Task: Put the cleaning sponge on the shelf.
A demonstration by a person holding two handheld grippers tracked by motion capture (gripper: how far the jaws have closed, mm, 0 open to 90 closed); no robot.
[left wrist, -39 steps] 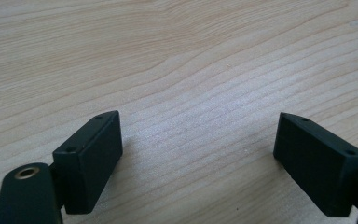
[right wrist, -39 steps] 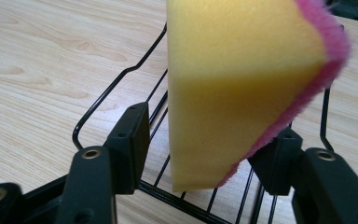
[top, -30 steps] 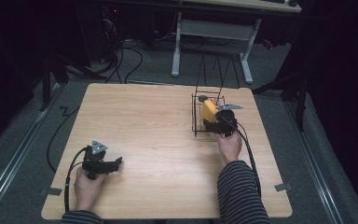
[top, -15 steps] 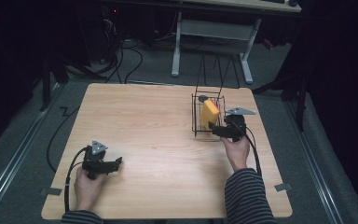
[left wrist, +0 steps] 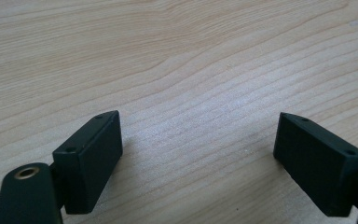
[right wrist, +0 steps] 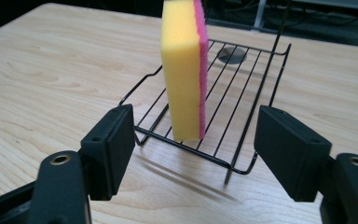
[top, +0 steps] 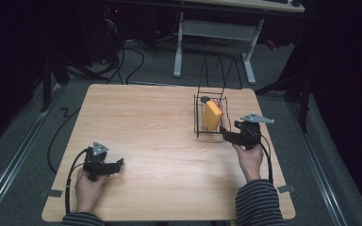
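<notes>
High view: a light wooden table is being viewed from above. The left gripper is being held low at the near left edge, well apart from everything else. The right gripper is being held just beside the near right corner of a black wire rack. A yellow sponge is being supported on edge inside the rack.

Left gripper view: the jaws are being held wide apart over bare wood, with nothing between them.

Right gripper view: the jaws are being held spread and empty, pointed at the rack. The sponge is being shown upright on the wires, pink layer at its right face.
</notes>
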